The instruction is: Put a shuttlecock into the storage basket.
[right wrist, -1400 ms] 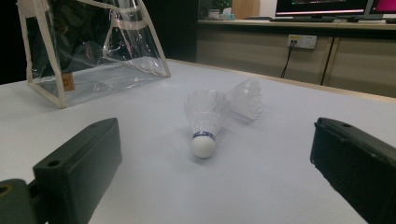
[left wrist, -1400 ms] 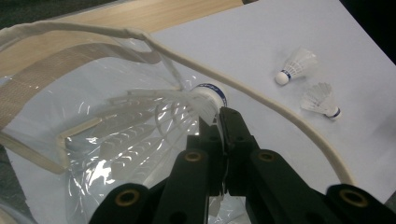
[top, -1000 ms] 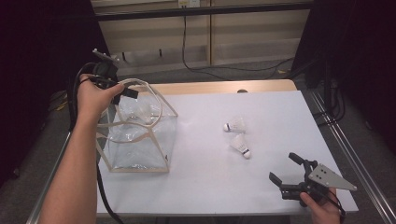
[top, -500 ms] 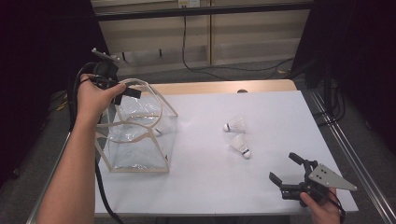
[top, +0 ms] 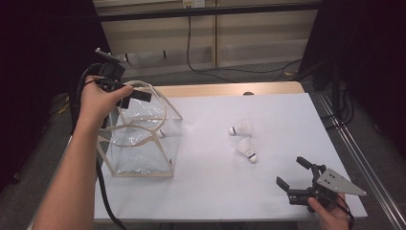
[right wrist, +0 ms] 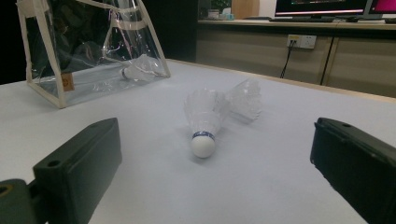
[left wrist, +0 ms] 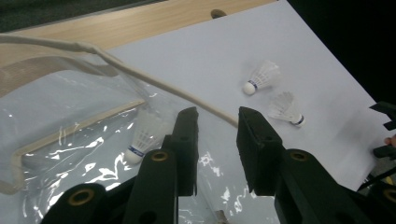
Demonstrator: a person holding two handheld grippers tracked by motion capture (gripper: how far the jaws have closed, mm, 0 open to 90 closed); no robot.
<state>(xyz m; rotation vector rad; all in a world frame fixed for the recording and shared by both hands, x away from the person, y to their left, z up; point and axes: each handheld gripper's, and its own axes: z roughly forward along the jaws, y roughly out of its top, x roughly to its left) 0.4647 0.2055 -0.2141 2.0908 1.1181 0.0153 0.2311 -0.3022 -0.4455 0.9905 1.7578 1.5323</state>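
A clear plastic bag with beige trim stands at the table's left, and one shuttlecock lies inside it. My left gripper hovers over the bag's mouth. Its jaws have just been opening and stand apart, with the bag's thin beige handle strap running across just beyond the tips, unpinched. Two shuttlecocks lie on the white sheet: one farther off, one nearer. My right gripper rests open at the front right, with the nearer shuttlecock ahead of its jaws.
The white sheet covers the table, with a wooden strip along the far edge. The left gripper's black cable hangs down the table's left side. A metal rail runs past the right edge.
The left gripper's jaws have parted a little above the bag's mouth. The bag, the two loose shuttlecocks and the right gripper are where they were.
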